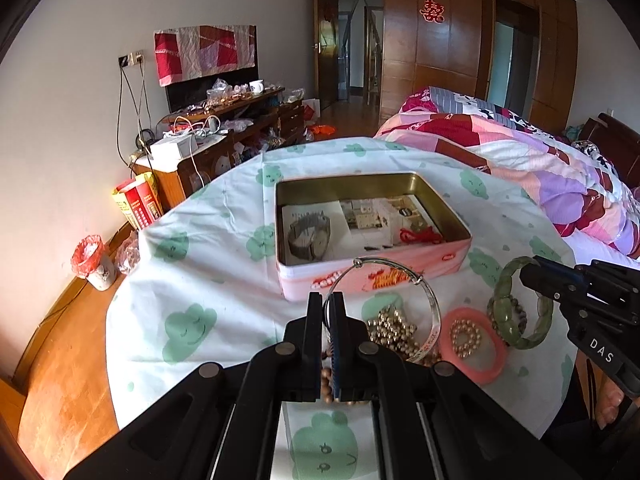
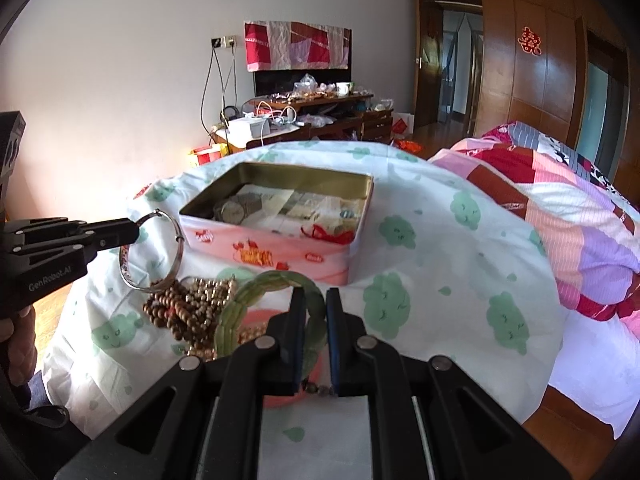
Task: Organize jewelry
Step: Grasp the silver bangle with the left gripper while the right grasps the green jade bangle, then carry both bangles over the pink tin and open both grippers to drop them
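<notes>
An open pink tin (image 1: 304,280) (image 2: 280,256) sits mid-table with a watch (image 1: 310,236), papers and a red cord inside. My left gripper (image 1: 329,300) (image 2: 136,232) is shut on a thin silver bangle (image 1: 437,304) (image 2: 181,248), which hangs in front of the tin's near wall. My right gripper (image 2: 315,294) (image 1: 528,276) is shut on a green jade bangle (image 2: 240,300) (image 1: 500,300), tilted up at the table's near right. Under them lie a pink ring (image 1: 496,360), gold bead strands (image 1: 390,328) and brown wooden beads (image 2: 180,312).
The round table wears a white cloth with green clouds (image 1: 192,280). A bed with a pink patchwork quilt (image 1: 520,168) touches its right side. A cluttered wooden TV stand (image 1: 224,128) stands at the back left. On the wooden floor stand a red bag (image 1: 136,204) and a small bin (image 1: 94,260).
</notes>
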### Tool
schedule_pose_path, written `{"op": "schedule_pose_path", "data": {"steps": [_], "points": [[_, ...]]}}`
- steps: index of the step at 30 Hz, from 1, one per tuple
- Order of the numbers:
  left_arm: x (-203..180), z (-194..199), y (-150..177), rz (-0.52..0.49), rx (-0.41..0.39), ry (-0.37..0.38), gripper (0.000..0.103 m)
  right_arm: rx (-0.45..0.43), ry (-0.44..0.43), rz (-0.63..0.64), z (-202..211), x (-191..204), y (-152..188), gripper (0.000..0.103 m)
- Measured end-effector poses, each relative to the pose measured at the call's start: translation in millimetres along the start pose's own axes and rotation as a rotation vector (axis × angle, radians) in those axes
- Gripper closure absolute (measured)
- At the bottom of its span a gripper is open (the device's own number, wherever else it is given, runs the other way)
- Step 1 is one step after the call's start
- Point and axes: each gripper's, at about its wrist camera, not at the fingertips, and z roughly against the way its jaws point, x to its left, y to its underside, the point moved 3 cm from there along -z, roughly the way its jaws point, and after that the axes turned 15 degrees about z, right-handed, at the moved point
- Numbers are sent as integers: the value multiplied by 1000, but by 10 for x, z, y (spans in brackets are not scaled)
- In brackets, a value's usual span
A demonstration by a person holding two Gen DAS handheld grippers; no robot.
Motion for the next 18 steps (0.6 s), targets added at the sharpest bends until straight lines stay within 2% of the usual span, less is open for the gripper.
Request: {"op": "schedule_pose_path", "data": {"steps": [18], "points": [[-102, -118, -368, -27, -56, -24, 101, -48, 40, 40, -118, -182, -413, 91]]}}
